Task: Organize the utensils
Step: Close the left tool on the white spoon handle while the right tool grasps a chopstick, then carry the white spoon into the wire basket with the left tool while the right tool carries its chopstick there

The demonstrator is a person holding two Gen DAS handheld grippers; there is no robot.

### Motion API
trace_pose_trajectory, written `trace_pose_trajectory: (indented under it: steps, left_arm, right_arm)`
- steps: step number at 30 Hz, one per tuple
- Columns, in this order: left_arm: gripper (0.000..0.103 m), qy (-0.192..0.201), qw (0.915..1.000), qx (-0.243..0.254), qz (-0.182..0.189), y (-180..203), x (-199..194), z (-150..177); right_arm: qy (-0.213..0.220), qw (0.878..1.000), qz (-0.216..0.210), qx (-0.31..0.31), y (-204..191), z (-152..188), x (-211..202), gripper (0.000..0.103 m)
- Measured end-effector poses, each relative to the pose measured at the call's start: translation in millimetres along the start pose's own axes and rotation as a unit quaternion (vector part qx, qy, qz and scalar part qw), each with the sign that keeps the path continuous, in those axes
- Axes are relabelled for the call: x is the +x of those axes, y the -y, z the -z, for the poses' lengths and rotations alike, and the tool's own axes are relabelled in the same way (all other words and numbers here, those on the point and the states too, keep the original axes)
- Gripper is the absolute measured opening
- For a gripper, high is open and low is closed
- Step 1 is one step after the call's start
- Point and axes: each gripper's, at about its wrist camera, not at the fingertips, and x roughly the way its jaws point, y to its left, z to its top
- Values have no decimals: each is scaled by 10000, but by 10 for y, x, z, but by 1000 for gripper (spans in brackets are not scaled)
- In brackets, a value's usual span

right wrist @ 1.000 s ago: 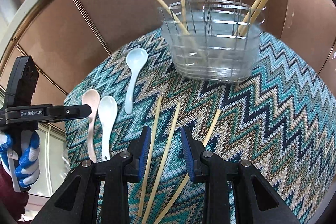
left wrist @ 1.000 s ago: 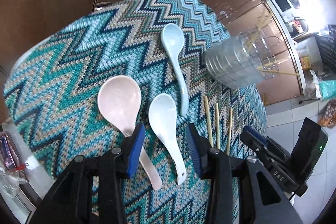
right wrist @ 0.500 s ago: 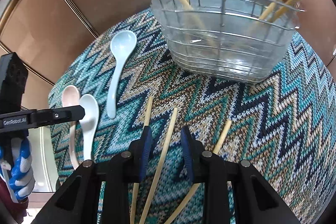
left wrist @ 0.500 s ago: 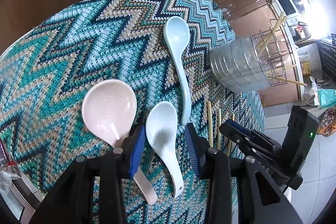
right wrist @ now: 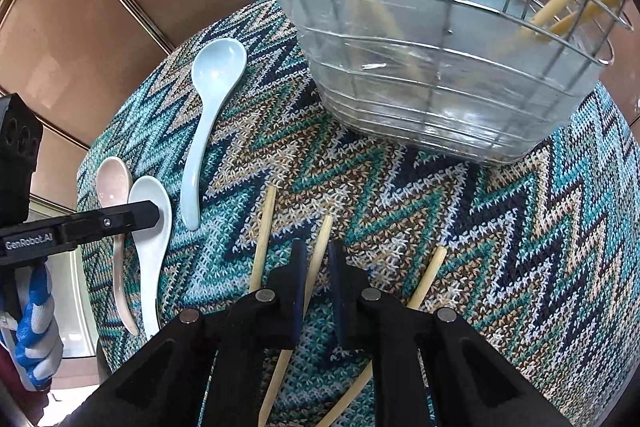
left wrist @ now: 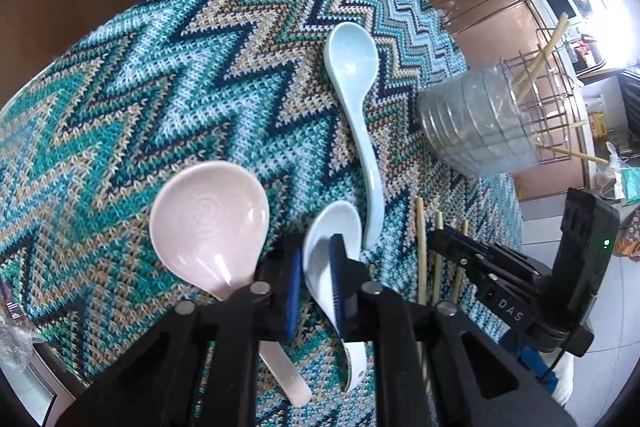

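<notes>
Brown panelled walls (right wrist: 100, 27) with brass trim behind the zigzag-knit surface (left wrist: 160, 99) — pale tiled floor (left wrist: 616, 287), bright daylight beyond.
</notes>
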Motion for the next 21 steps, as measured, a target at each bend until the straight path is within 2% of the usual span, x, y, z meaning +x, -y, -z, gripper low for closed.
trace_pose_trajectory:
  steps: [1,8,16,21]
  left_arm:
    - [8,19,10000,15,-35,11,2,4]
    - [5,239,9996,119,-98,99,-99,45]
    - [5,751,9962,419,-123,258,-482,251]
    - [5,1215,9904,653,-100,381,-792,446]
  right_arm:
    - [51,9998,132,132,14,-3,2,10]
    - [326,9988,28,353,53,108,-181,7]
    - [1135,9933,-32,207,-182,416,-844,6]
    - [1665,9860,45,39,-346,701,-1274,6]
